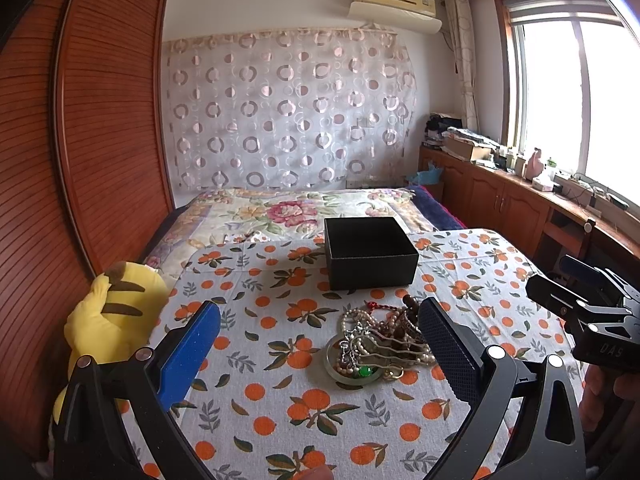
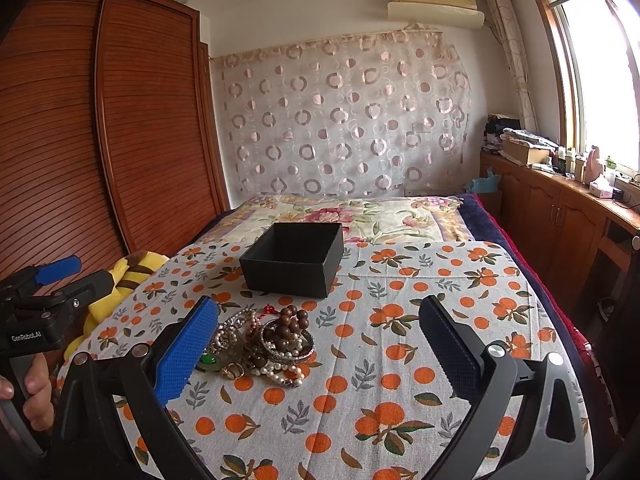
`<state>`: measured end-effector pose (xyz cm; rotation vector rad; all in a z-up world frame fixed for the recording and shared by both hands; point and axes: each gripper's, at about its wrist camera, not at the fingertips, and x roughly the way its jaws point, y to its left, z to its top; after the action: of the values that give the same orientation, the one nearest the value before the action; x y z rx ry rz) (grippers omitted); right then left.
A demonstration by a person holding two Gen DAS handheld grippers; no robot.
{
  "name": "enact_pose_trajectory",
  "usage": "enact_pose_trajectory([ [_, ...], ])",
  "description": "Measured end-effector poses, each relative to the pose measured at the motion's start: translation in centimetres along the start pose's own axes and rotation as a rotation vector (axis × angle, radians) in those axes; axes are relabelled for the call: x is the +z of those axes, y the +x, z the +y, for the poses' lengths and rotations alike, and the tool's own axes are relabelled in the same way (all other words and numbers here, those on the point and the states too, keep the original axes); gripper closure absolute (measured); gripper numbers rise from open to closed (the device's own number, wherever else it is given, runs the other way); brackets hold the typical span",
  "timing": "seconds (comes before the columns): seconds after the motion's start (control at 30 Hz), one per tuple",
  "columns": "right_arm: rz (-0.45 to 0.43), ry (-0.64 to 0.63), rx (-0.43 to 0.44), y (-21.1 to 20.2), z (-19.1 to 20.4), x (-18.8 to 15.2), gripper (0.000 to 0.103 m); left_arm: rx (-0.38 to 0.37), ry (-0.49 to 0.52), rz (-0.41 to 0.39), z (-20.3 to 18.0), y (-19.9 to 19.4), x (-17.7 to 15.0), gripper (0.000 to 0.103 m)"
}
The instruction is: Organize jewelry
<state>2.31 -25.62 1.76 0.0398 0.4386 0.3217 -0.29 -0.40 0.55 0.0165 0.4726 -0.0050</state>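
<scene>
Pearl strands, brown wooden beads, a silver bangle and a red cord lie tangled in one jewelry heap (image 1: 380,340) on the orange-print cloth (image 1: 280,400) that covers your bench. A black box (image 1: 370,252), lid off, sits just behind the heap, apart from it.

Your left view shows a green stone on a pale glass ring (image 1: 354,372) at the near edge of the heap; your right view shows the wooden beads piled inside the bangle (image 2: 287,340) and a gold ring at the front.

Your left tool (image 1: 320,344) is spread wide, its dark finger overlapping the heap's right side. Your right tool (image 2: 320,340) is also spread wide, its blue finger hiding the heap's left edge. Neither holds anything.

A yellow striped plush toy (image 1: 112,312) rests at the bench's left edge, with a floral bed (image 1: 280,208) beyond.
</scene>
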Motion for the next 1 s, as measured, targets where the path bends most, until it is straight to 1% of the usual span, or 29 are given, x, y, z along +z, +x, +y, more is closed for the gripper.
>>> enact_pose_trajectory([
  [0.43,-0.002,-0.001,0.002,-0.03,-0.25,0.01,0.002,-0.004,-0.002,-0.005,-0.10,-0.32,0.26,0.007],
  [0.53,-0.002,0.000,0.003,0.27,0.10,-0.28,0.002,-0.004,-0.003,-0.007,-0.35,-0.89,0.85,0.007],
  [1.0,-0.005,-0.004,0.001,0.33,0.08,-0.36,0.002,-0.005,-0.005,-0.010,-0.22,-0.95,0.68,0.007],
])
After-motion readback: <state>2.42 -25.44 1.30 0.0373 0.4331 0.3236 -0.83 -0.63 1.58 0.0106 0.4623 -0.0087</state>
